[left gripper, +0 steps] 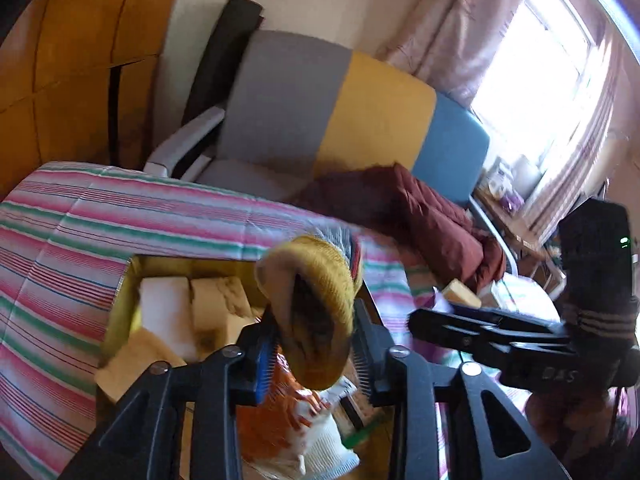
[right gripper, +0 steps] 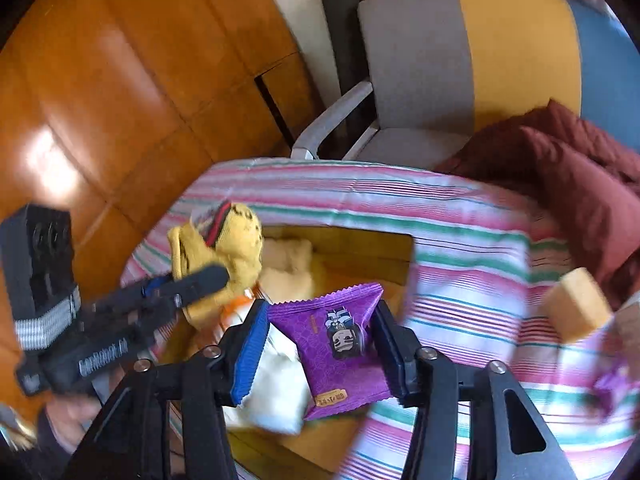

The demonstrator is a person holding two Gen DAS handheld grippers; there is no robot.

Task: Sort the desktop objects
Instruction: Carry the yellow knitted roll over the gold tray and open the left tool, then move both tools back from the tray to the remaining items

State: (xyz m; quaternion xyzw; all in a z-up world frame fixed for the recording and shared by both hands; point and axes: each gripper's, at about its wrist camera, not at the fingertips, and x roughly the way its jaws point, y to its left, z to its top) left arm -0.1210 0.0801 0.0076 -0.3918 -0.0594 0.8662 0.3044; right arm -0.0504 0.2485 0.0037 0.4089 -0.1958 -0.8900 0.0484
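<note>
Above the open yellow box (right gripper: 340,248) set into the striped cloth (left gripper: 80,220), I have both tools hovering with their loads. My left gripper (left gripper: 314,354) has a yellow knitted sock (left gripper: 316,292) between its 2 pads; the right pad seems to touch it, but on the left I see a sliver of gap, so I cannot tell whether the hold is firm. My right gripper (right gripper: 322,346) has a purple snack packet (right gripper: 340,340) spanning its jaws, both edges against the pads, so I read that as gripped. Inside the box lie pale sponge blocks (left gripper: 192,312), an orange-and-white packet (left gripper: 280,420) and a white sock (right gripper: 276,384). 1 more yellow sponge (right gripper: 576,306) sits on the cloth near a maroon quilt (right gripper: 580,168). Everything is motion-blurred; a grey, yellow and blue chair (left gripper: 340,112) stands behind
</note>
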